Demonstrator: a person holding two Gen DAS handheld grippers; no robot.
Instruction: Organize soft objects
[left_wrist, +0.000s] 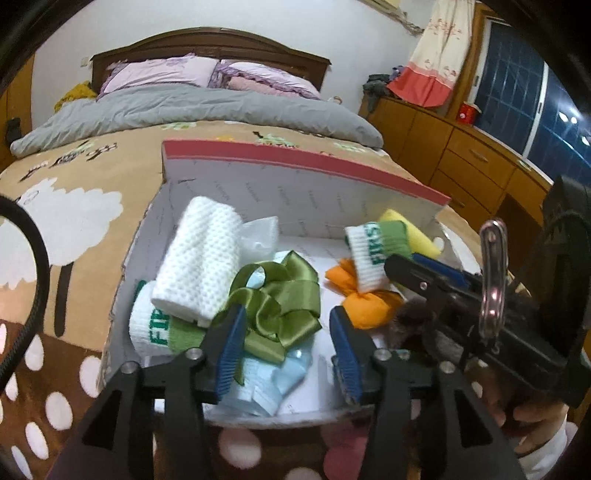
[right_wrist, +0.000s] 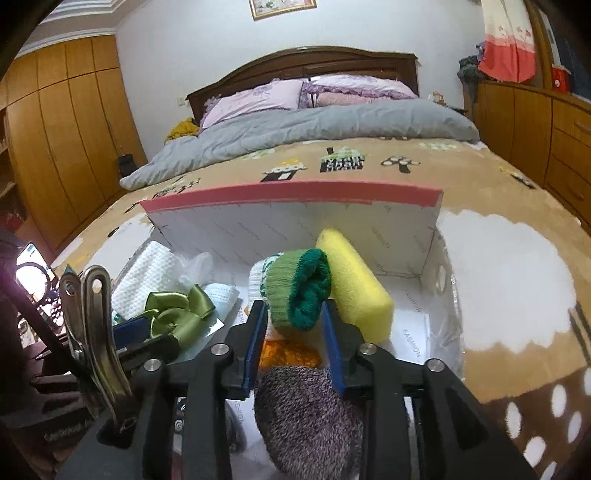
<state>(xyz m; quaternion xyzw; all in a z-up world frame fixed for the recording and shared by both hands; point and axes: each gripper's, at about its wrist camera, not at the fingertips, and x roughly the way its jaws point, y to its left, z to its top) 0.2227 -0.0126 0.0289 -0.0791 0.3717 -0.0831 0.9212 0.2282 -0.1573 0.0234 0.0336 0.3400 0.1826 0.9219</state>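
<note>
Rolled sock (right_wrist: 295, 291) w/ green cuff is sitting inside white box (left_wrist: 258, 184) on bed, beside yellow sponge (right_wrist: 354, 284). Right gripper (right_wrist: 295, 350) is clamping it btwn jaws. Left gripper (left_wrist: 288, 350) is hanging wide open over green ribbon bow (left_wrist: 280, 299).

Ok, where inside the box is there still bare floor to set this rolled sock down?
Bare box floor shows right of the yellow sponge, against the right wall. A smaller strip lies between the white towel roll and the rolled sock in the right gripper. The left side around the green ribbon bow is crowded.
</note>
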